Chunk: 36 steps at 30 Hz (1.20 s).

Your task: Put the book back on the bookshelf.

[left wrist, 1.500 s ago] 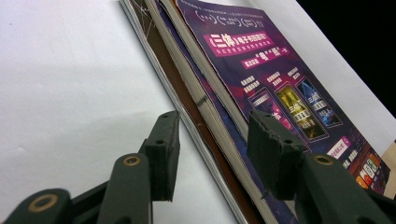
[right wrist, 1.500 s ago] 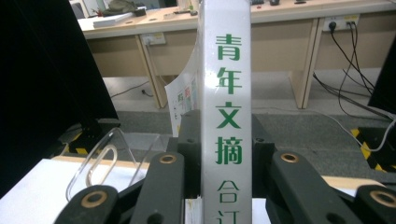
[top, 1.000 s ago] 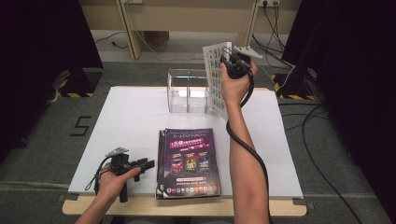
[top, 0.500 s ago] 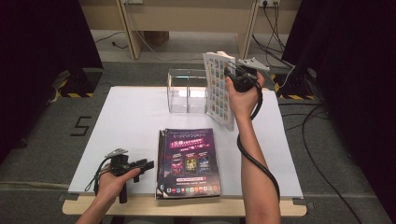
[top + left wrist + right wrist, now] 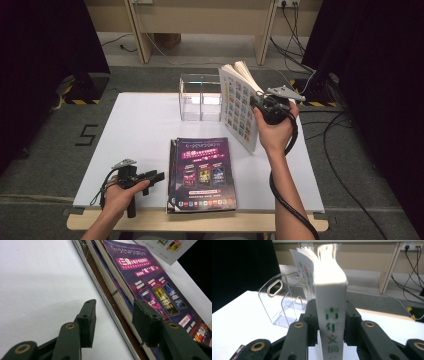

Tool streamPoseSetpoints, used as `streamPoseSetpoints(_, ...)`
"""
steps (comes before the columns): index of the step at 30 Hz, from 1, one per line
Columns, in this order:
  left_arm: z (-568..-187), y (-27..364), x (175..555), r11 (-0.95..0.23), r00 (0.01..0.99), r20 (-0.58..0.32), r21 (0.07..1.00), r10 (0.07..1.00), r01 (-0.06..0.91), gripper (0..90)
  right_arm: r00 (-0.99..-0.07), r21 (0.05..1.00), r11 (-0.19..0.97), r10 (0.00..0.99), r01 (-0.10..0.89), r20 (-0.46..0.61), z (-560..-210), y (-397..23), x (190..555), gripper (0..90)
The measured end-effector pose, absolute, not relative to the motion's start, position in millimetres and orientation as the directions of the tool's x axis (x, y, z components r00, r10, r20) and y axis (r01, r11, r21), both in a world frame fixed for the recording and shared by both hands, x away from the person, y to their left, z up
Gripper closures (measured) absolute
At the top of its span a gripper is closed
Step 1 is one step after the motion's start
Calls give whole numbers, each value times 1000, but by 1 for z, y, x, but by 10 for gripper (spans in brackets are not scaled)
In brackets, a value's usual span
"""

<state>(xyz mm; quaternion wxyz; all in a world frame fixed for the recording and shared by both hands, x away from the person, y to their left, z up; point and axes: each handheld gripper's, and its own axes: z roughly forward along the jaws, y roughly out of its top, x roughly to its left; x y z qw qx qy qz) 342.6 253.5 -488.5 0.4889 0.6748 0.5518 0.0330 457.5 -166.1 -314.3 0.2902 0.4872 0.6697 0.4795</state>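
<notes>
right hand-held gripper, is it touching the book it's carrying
Touching. The right gripper view shows the right hand-held gripper with both black pads pressed flat against the white book, one on each side of its spine, no gap visible.

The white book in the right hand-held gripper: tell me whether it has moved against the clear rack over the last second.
Yes. The white book has come toward the near edge, lower and rightward from the clear rack, clamped in the right hand-held gripper.

White-spined magazine (image 5: 331, 315) with green lettering, upright above table, pages fanned, cover of small coloured squares, perhaps stamps.
</notes>
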Motion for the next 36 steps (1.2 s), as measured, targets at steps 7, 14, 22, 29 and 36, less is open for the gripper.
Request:
streamPoseSetpoints(7, -489, 252, 342, 86, 391, -496, 695, 775, 713, 532, -350, 920, 77, 934, 383, 67, -312, -169, 450, 677)
streamPoseSetpoints(14, -487, 254, 342, 86, 391, -496, 696, 775, 713, 532, -367, 918, 86, 928, 388, 68, -304, -166, 458, 658)
streamPoseSetpoints(22, -487, 254, 342, 93, 390, -501, 697, 772, 711, 532, -363, 909, 94, 929, 406, 67, -302, -164, 468, 613)
streamPoseSetpoints(29, -488, 253, 343, 90, 390, -502, 693, 772, 715, 532, -348, 888, 111, 936, 447, 58, -307, -165, 471, 496)
streamPoseSetpoints(36, -490, 253, 343, 91, 390, -509, 688, 767, 720, 533, -354, 887, 124, 934, 444, 47, -303, -165, 472, 467)
